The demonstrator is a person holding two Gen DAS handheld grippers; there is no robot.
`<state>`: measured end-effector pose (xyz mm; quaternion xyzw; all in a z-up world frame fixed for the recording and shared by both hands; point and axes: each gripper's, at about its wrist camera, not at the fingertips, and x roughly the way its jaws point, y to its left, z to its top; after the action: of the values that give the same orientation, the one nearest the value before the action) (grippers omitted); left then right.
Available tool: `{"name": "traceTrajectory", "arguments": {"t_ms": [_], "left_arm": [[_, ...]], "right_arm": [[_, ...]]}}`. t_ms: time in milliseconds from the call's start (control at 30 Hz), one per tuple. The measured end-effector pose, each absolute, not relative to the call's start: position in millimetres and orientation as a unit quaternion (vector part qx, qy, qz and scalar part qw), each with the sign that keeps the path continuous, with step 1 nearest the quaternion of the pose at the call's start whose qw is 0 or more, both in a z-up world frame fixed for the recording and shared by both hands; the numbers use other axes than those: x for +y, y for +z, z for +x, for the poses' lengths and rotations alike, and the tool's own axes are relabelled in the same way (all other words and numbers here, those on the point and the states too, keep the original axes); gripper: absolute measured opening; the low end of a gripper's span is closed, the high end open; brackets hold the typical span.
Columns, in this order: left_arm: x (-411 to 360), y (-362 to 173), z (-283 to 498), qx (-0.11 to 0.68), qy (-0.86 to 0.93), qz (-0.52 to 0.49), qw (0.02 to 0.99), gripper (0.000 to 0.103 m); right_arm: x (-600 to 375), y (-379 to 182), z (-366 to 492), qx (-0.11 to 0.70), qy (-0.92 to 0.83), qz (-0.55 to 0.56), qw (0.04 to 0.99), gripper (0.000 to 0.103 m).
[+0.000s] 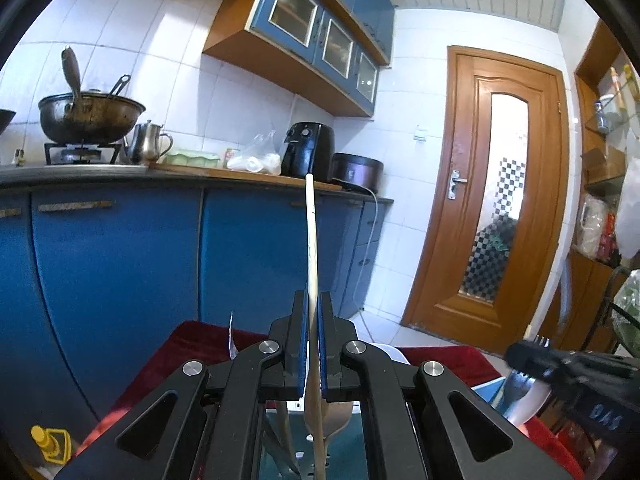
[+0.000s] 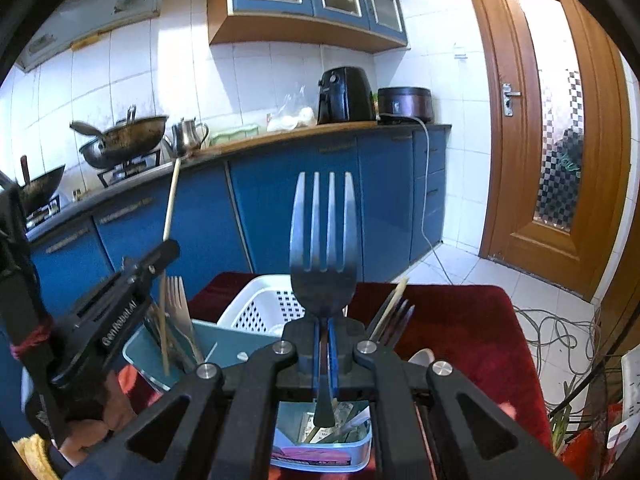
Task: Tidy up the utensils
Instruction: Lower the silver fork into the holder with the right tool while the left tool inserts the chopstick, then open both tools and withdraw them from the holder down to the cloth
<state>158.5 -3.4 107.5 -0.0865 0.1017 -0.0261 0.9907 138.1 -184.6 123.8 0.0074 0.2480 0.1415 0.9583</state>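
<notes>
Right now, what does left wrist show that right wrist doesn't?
Left wrist only: a yellow-capped bottle at lower left.
Right wrist only: the white perforated basket, loose cables on the floor, and the left gripper from outside.
Both: the chopstick clamped in the left gripper, the metal fork clamped in the right gripper, the red cloth, and the wooden door.

Utensil and container count, taken from my two wrist views.

I count one metal fork (image 2: 324, 236) standing above the white basket (image 2: 264, 304), one chopstick (image 2: 171, 200) to its left, two teal trays (image 2: 224, 346) (image 2: 320, 452) in front of it, two woks (image 2: 124, 140) behind; loose utensils in the trays are too cluttered to count.
</notes>
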Motion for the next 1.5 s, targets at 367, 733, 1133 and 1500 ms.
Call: {"name": "traceTrajectory", "arguments": {"t_ms": [367,733,1133,1500], "left_arm": [[5.8,109.7,155.3,0.120,-0.042,-0.099,0.987,0.004],[11.2,111.5,149.2,0.138,-0.056,-0.107,0.983,0.012],[15.1,131.6,113.3,0.155,-0.067,-0.090,0.981,0.027],[17.4,142.7,66.7,0.190,-0.066,-0.067,0.977,0.027]], "right_arm": [[-184.8,118.5,135.9,0.265,0.147,0.019,0.953,0.026],[-183.5,128.3,126.0,0.253,0.155,0.030,0.954,0.029],[-185.0,142.7,88.5,0.237,0.173,0.050,0.955,0.036],[-180.8,146.4,42.4,0.236,0.178,0.053,0.954,0.043]]}}
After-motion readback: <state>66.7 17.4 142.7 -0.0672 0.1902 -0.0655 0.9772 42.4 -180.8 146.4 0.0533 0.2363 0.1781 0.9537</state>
